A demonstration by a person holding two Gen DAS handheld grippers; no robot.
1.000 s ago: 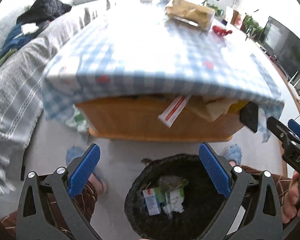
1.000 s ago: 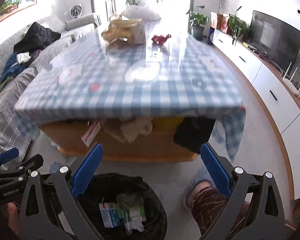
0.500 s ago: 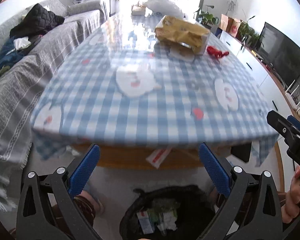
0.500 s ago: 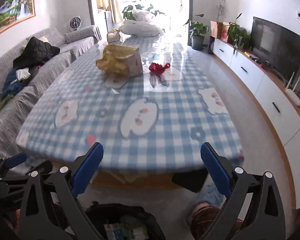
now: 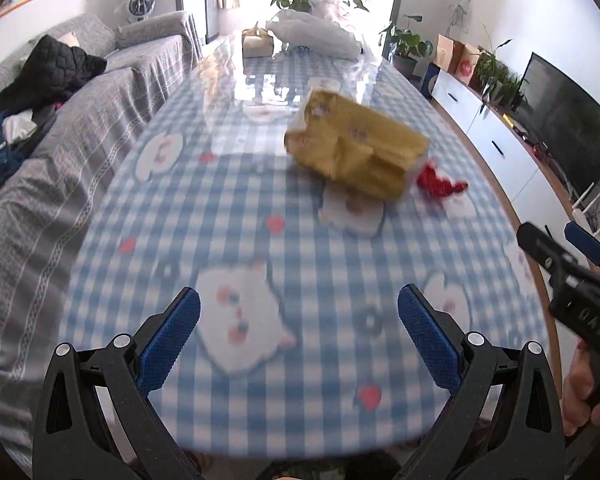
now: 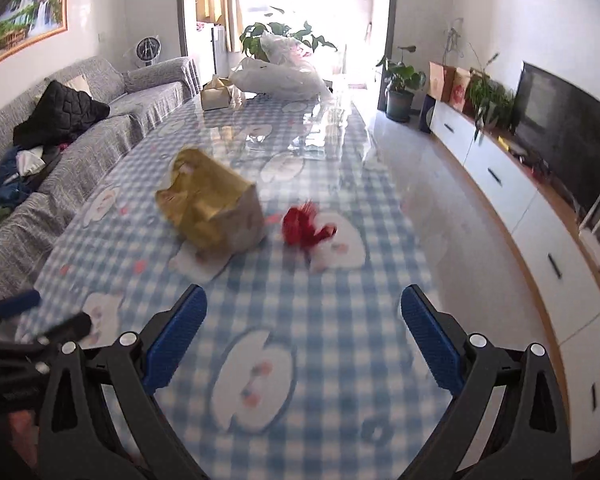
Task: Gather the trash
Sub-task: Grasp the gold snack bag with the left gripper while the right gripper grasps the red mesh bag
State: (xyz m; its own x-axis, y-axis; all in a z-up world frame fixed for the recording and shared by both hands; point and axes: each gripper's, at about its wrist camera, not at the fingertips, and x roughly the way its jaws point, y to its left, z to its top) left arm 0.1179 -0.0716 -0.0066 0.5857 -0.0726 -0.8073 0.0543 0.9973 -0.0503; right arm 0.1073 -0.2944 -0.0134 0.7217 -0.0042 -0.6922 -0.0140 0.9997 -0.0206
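Above the checked bench (image 5: pixel 236 216), left gripper (image 5: pixel 299 312) wide, empty, right gripper (image 6: pixel 303 308) wide, empty, crumpled yellow paper bag (image 6: pixel 214 208) mid-bench, red wrapper (image 6: pixel 306 226) just beside it.

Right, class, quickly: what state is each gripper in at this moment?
Left gripper: open, holding nothing, above the checked tablecloth.
Right gripper: open, holding nothing, pointed towards the red scrap.

Blown-out backlight, tablecloth (image 5: pixel 300 240) glare, motion blur.
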